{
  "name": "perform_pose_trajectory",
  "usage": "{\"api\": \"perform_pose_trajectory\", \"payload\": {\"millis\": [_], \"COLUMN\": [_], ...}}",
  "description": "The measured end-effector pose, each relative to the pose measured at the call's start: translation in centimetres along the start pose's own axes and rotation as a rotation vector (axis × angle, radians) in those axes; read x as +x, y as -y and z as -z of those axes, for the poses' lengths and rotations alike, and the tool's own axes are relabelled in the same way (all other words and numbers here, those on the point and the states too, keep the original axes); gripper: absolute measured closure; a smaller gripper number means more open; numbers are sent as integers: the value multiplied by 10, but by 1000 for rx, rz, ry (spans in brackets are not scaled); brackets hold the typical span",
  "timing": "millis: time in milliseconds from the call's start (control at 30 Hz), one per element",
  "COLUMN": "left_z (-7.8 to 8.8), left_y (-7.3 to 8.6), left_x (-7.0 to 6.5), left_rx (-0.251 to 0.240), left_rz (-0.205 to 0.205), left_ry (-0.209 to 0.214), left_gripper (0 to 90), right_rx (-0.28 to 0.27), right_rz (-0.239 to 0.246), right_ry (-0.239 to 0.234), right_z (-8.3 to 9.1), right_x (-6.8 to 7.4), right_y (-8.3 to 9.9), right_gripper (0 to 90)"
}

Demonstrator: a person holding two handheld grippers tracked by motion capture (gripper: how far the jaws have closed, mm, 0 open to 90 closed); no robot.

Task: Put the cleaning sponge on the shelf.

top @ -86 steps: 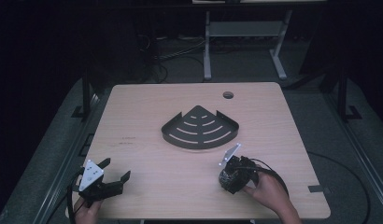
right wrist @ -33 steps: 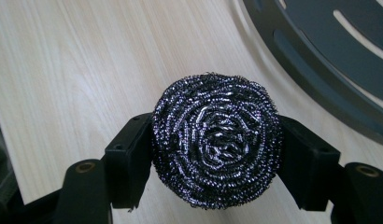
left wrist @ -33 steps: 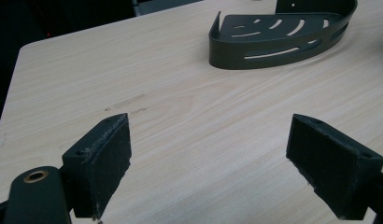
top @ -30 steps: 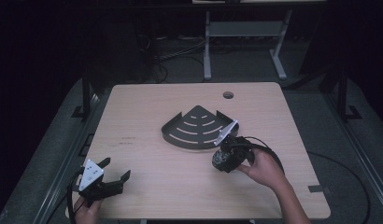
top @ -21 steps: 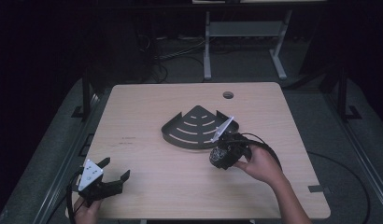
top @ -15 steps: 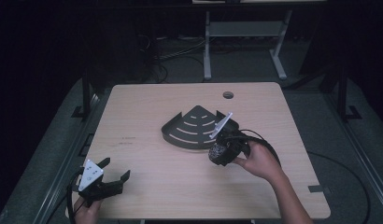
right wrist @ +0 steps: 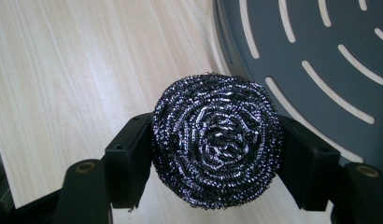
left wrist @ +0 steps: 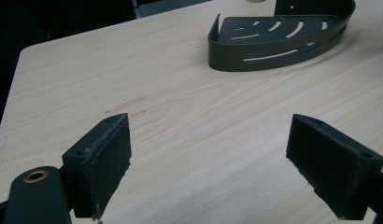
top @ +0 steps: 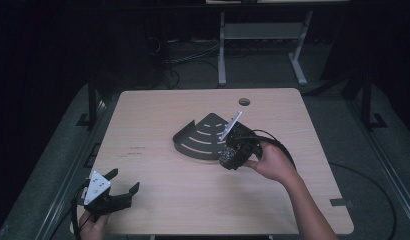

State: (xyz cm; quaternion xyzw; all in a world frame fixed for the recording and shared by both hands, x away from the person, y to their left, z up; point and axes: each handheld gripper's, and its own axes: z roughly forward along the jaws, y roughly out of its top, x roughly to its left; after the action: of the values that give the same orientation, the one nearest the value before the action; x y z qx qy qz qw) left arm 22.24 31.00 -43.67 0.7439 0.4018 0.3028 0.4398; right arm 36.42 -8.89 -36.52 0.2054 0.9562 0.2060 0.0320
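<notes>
— Since the earlier pictures, the right gripper (top: 232, 156) has travelled up the table (top: 158, 110) from the near right part to the curved front edge of the dark corner shelf (top: 200, 137). What is in it?

— It is clamped on a round steel scouring pad (right wrist: 216, 147); in the right gripper view both black jaws press into the sides of the pad.

— Where does the pad sit against the shelf?

— In the right gripper view it hangs over the bare wood just beside the shelf's (right wrist: 320, 56) curved rim, with the slotted floor beyond it. Whether it touches the rim, I cannot tell.

— And the other one?

— The left gripper (top: 115, 192) rests at the near left corner of the table, in the same spot as before. In the left gripper view its jaws stand wide apart with only bare wood between them, and the shelf (left wrist: 278, 39) lies well apart from them, farther up the table.

— Anything else on the table?

— A small round hole (top: 244, 101) near the far edge, behind the shelf.
</notes>
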Motion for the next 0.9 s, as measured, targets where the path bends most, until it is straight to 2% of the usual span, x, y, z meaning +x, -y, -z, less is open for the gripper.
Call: {"api": "perform_pose_trajectory", "payload": {"millis": [433, 900], "left_z": [0, 0], "left_y": [0, 0], "left_x": [0, 0], "left_rx": [-4, -4], "left_rz": [5, 5], "left_ry": [1, 3], "left_gripper": [132, 133], "right_rx": [-6, 23], "right_rz": [-23, -12], "right_ry": [-23, -2], "right_z": [0, 3], "right_x": [-18, -30], "right_y": [-10, -33], "right_gripper": [322, 322]}}
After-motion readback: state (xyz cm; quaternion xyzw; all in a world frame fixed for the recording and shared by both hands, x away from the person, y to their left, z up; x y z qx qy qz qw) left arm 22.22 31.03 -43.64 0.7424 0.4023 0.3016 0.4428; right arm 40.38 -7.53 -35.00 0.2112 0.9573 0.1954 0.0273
